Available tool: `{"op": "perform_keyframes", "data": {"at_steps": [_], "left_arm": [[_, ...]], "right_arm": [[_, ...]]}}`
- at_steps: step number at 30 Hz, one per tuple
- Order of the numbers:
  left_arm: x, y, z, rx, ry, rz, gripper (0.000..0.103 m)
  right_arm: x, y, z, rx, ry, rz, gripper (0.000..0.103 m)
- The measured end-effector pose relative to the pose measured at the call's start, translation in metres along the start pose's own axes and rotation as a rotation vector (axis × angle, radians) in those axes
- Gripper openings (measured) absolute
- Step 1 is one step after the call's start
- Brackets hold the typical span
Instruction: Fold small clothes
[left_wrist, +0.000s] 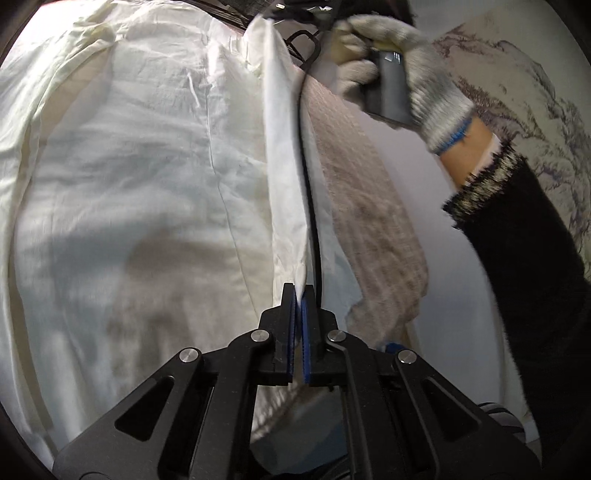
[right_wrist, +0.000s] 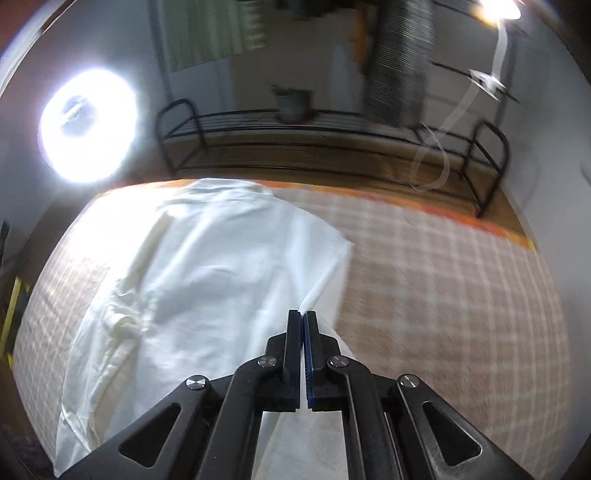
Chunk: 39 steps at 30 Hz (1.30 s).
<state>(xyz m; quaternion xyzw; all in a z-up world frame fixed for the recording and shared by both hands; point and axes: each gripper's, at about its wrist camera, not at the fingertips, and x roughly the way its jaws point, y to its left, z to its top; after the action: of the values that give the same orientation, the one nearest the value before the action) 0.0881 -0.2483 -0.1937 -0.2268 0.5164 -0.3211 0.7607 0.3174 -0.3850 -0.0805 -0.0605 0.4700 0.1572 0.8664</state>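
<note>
A white garment (left_wrist: 140, 166) lies spread on a checked cloth surface (right_wrist: 443, 280). My left gripper (left_wrist: 300, 291) is shut on its edge, and that edge (left_wrist: 284, 147) runs taut and lifted away from me toward the gloved right hand (left_wrist: 399, 62). In the right wrist view the garment (right_wrist: 207, 258) lies to the left and ahead. My right gripper (right_wrist: 303, 314) is shut on a raised fold of its edge. A black cable (left_wrist: 312, 206) runs beside the taut edge.
The checked cloth (left_wrist: 369, 206) shows to the right of the garment. The person's black sleeve (left_wrist: 524, 266) fills the right of the left wrist view. A black metal rack (right_wrist: 332, 147) stands on the floor beyond the surface. A bright ring lamp (right_wrist: 88, 125) glares at left.
</note>
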Motion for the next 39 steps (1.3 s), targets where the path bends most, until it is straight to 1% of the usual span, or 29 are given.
{"op": "perform_keyframes", "data": {"at_steps": [1, 3, 5, 9, 12, 14, 15, 16, 17, 18, 22, 24, 25, 27, 31, 32, 35, 37, 39], "left_arm": [[0.001, 0.000, -0.001, 0.001, 0.001, 0.001, 0.000], [0.005, 0.003, -0.004, 0.013, 0.005, 0.029, 0.000], [0.009, 0.011, -0.003, -0.011, 0.014, 0.036, 0.000], [0.009, 0.021, -0.003, -0.042, 0.021, 0.042, 0.000], [0.010, 0.016, -0.001, -0.029, 0.020, 0.053, 0.000], [0.009, 0.014, 0.000, -0.022, 0.020, 0.059, 0.000], [0.009, 0.014, 0.001, -0.026, 0.021, 0.058, 0.000], [0.010, 0.012, 0.003, -0.028, 0.024, 0.056, 0.000], [0.010, 0.012, 0.003, -0.026, 0.026, 0.056, 0.000], [0.010, 0.013, 0.003, -0.025, 0.028, 0.058, 0.000], [0.003, 0.012, -0.001, -0.011, 0.034, 0.080, 0.000], [-0.003, 0.007, -0.003, 0.012, 0.035, 0.101, 0.000], [-0.009, 0.004, -0.005, 0.031, 0.024, 0.117, 0.000], [-0.022, 0.000, -0.006, 0.065, -0.002, 0.141, 0.000], [-0.039, -0.012, -0.009, 0.100, -0.049, 0.155, 0.000], [-0.041, -0.016, -0.010, 0.109, -0.055, 0.154, 0.000], [-0.040, -0.032, -0.014, 0.160, -0.067, 0.159, 0.000], [-0.028, -0.047, -0.015, 0.208, -0.056, 0.168, 0.000], [-0.013, -0.058, -0.014, 0.246, -0.033, 0.176, 0.004]], "right_arm": [[0.004, 0.009, 0.002, -0.027, -0.002, 0.002, 0.000], [0.019, 0.026, 0.005, -0.068, 0.010, 0.013, 0.000], [0.036, 0.038, 0.003, -0.079, 0.031, 0.027, 0.000], [0.067, 0.047, -0.006, -0.088, 0.074, 0.044, 0.000], [0.088, 0.046, -0.014, -0.064, 0.109, 0.053, 0.001], [0.094, 0.044, -0.017, -0.045, 0.136, 0.076, 0.004], [0.093, 0.044, -0.018, -0.041, 0.135, 0.079, 0.014], [0.087, 0.042, -0.019, -0.033, 0.129, 0.088, 0.020], [0.076, 0.040, -0.020, -0.021, 0.112, 0.105, 0.030], [0.064, 0.036, -0.021, -0.010, 0.092, 0.117, 0.031], [0.004, 0.009, -0.040, 0.082, 0.016, 0.159, 0.031], [-0.031, -0.009, -0.063, 0.117, -0.010, 0.156, 0.031], [-0.042, -0.014, -0.071, 0.128, -0.016, 0.155, 0.031], [-0.073, -0.031, -0.099, 0.164, -0.036, 0.151, 0.031], [-0.124, -0.066, -0.155, 0.270, -0.077, 0.151, 0.032], [-0.133, -0.075, -0.168, 0.298, -0.085, 0.150, 0.034], [-0.151, -0.093, -0.203, 0.379, -0.094, 0.164, 0.034], [-0.156, -0.100, -0.223, 0.416, -0.085, 0.172, 0.034], [-0.160, -0.103, -0.241, 0.444, -0.086, 0.166, 0.034]]}}
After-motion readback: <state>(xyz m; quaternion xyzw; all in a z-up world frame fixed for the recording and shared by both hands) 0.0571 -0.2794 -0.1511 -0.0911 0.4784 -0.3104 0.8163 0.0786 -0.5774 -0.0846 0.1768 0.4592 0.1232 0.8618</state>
